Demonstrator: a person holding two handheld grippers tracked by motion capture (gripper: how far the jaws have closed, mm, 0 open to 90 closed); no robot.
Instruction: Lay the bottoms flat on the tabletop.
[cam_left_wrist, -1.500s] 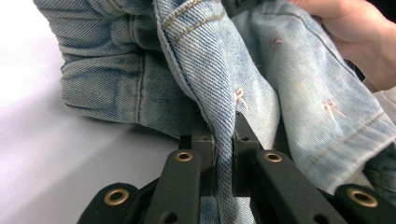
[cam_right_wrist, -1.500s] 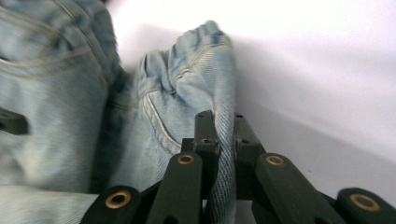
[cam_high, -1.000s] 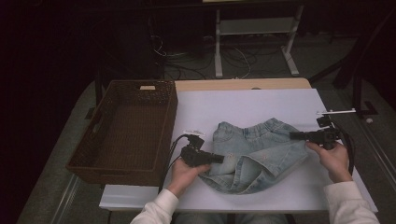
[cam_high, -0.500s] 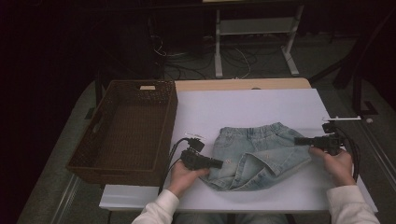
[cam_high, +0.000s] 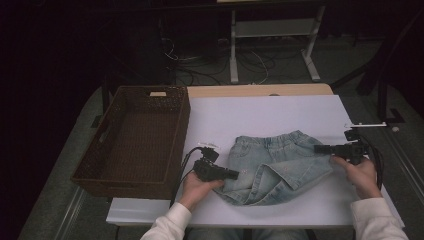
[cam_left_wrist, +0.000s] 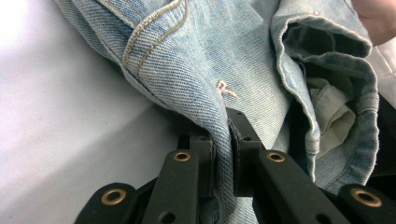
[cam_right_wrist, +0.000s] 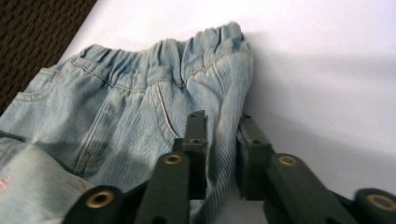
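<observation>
A pair of light-blue denim shorts (cam_high: 272, 167) lies partly folded on the white table (cam_high: 260, 112). My left gripper (cam_high: 235, 175) is at the shorts' left edge. In the left gripper view the left gripper (cam_left_wrist: 223, 126) is shut on a fold of the shorts (cam_left_wrist: 187, 56) beside a seam. My right gripper (cam_high: 317, 148) points at the shorts' right edge near the elastic waistband. In the right gripper view the jaws of the right gripper (cam_right_wrist: 222, 121) have just been opening. A ridge of the shorts (cam_right_wrist: 116, 112) lies loosely between them, with a gap at the right pad.
A dark brown wicker basket (cam_high: 131, 185) stands at the table's left, close to my left hand. Bare white table stretches behind and to the right of the shorts. Past the far edge, desk legs (cam_high: 232, 55) and cables lie on the dark floor.
The right gripper has drifted a little to the right, and the right side of the shorts now lies flatter and more spread out. The left gripper has stayed put.
</observation>
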